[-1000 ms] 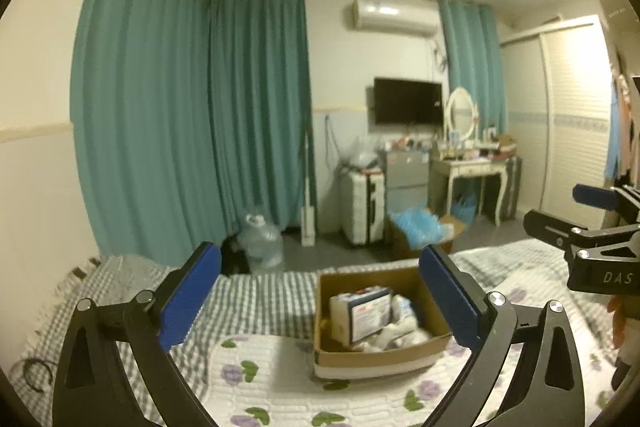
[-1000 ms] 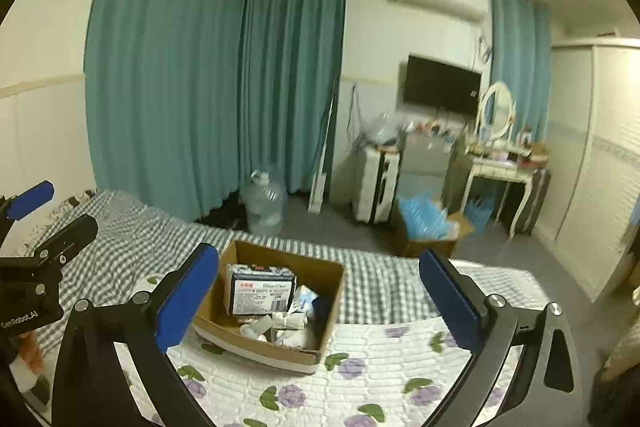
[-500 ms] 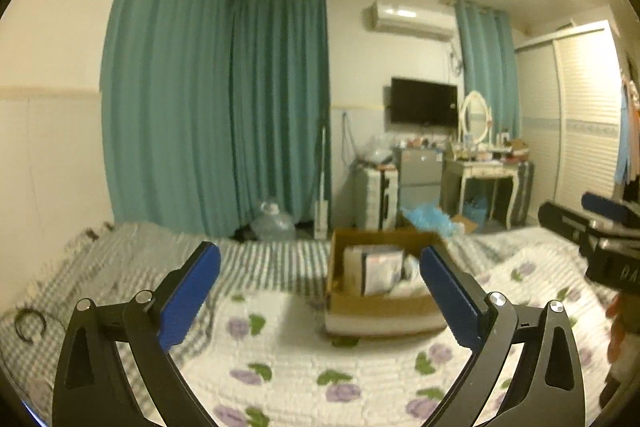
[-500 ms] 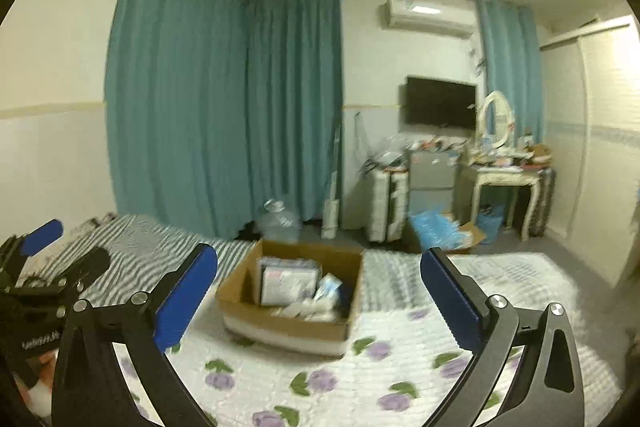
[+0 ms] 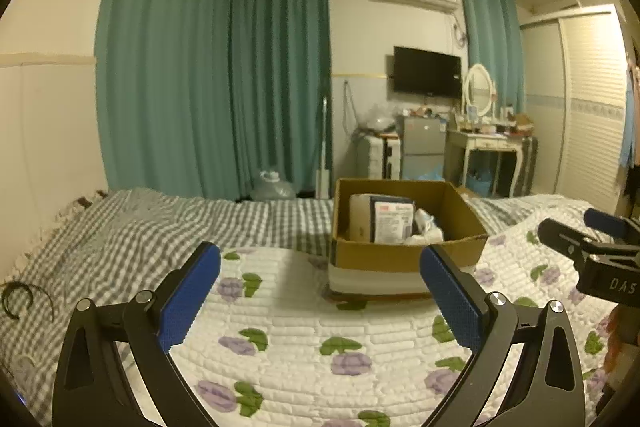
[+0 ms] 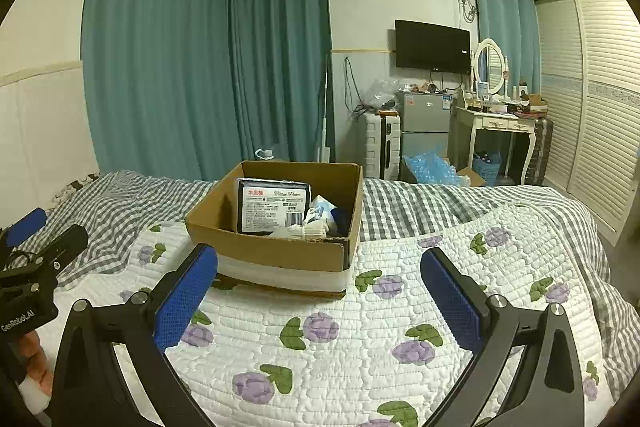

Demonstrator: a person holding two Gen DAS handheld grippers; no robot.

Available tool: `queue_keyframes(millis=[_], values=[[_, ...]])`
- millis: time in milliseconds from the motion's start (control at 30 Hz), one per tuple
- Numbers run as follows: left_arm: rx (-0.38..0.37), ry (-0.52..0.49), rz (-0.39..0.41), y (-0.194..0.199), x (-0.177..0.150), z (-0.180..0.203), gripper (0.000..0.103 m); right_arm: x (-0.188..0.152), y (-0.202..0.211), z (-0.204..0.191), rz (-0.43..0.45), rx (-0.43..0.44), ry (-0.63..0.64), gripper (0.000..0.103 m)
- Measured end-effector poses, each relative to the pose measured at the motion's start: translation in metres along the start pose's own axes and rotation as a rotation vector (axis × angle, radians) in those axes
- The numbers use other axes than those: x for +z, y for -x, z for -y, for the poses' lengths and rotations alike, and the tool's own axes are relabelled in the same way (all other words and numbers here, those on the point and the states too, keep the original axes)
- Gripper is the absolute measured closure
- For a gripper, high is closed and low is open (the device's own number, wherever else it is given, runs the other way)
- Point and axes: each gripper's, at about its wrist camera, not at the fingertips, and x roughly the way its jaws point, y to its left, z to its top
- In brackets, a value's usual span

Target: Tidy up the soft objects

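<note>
An open cardboard box (image 5: pixel 404 255) (image 6: pixel 276 251) stands on the bed's white floral quilt (image 5: pixel 304 327) (image 6: pixel 340 339). Inside it I see a dark tissue pack (image 6: pixel 272 209) (image 5: pixel 390 223) standing on edge and white and blue soft packets (image 6: pixel 320 219) beside it. My left gripper (image 5: pixel 320 299) is open and empty, low over the quilt, just in front and left of the box. My right gripper (image 6: pixel 320 295) is open and empty in front of the box. Each gripper shows at the edge of the other's view (image 5: pixel 592 247) (image 6: pixel 32 255).
A grey checked sheet (image 5: pixel 132 227) covers the bed's far and left parts. A black hair band (image 5: pixel 16 301) lies at the left edge. Beyond the bed stand teal curtains (image 6: pixel 200 67), a water jug (image 5: pixel 272 185), a suitcase, a small fridge (image 6: pixel 424 135) and a dressing table (image 6: pixel 504 131).
Both grippers have come down closer to the quilt and nearer the box, so the box looks larger and is seen from a lower angle. Both stayed open and empty.
</note>
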Motion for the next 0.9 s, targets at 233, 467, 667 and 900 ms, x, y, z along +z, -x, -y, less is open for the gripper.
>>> queue_keyframes(millis=[233, 467, 667, 900], values=[[-0.006, -0.011, -0.001, 0.0016, -0.0011, 0.0015, 0.001, 0.0003, 0.0052, 0.0022, 0.006, -0.001, -0.003, 0.001], [-0.016, -0.012, -0.012, 0.0003, -0.0011, 0.0035, 0.001, 0.0010, 0.0058, 0.0014, 0.007, -0.009, 0.013, 0.001], [-0.021, -0.016, -0.024, -0.0017, -0.0015, 0.0041, 0.001, -0.0009, 0.0055, -0.0018, 0.005, -0.011, 0.028, 0.001], [-0.022, -0.020, -0.033, -0.0032, -0.0031, 0.0056, 0.001, -0.0007, 0.0060, -0.0022, 0.009, -0.014, 0.032, 0.001]])
